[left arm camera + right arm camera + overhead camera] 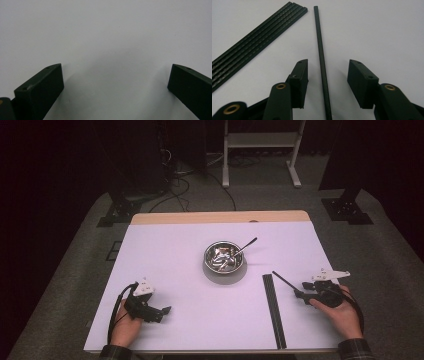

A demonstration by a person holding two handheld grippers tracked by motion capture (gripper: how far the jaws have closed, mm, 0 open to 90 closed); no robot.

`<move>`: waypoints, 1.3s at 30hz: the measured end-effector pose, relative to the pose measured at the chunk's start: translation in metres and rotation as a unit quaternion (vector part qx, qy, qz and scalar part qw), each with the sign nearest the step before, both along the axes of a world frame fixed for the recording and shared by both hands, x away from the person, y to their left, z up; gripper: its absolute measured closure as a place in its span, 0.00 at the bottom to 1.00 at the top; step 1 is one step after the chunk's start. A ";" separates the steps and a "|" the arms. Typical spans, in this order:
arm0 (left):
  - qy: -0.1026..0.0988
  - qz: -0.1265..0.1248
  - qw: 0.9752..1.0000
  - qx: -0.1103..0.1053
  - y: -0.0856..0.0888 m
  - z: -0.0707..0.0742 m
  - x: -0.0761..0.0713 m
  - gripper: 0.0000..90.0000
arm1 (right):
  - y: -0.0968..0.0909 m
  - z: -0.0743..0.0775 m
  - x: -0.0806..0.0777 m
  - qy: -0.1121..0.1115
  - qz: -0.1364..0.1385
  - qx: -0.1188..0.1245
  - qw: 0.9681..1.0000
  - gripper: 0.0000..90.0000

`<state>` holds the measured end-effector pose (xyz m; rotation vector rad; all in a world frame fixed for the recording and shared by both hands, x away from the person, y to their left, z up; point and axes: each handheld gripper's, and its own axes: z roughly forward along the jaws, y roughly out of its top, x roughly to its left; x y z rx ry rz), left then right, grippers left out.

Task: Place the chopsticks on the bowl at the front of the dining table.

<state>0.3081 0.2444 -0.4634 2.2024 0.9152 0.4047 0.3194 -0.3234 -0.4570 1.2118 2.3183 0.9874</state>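
I am holding my right gripper (328,72) low over the white table (175,270), its two black jaws standing part-way apart on either side of a single thin black rod (321,62); the rod is lying flat on the table between the jaws, and neither pad is pressing on it, with a gap showing on both sides. Just beside it, toward the table's middle, a flat bundle of long black rods (257,42) is lying side by side, apart from the single rod. In the high view my right gripper (300,292) is sitting near the table's right edge, the single thin black rod (284,281) slanting away from its tips. My left gripper (115,80) is resting near the table's left front, its jaws standing wide apart over bare white surface, holding nothing. Beyond, near the table's centre, a round shiny metal bowl (224,257) is holding a metal spoon (245,246).
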 end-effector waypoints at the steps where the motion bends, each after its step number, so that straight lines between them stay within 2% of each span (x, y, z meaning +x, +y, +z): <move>1: 0.000 0.000 1.000 0.000 0.000 0.000 0.000 0.00 | 0.000 0.000 0.000 -0.001 0.000 -0.001 1.000 0.56; 22: 0.000 0.000 1.000 0.000 0.000 0.000 0.000 0.00 | 0.002 0.004 0.000 0.009 0.028 -0.007 1.000 0.88; 28: 0.000 0.000 1.000 0.000 0.000 0.000 0.000 0.00 | 0.004 0.004 0.000 0.008 0.025 -0.014 1.000 0.93; 39: 0.000 0.000 1.000 0.000 0.000 0.000 0.000 0.00 | 0.000 0.004 0.003 0.030 0.013 0.015 0.999 0.95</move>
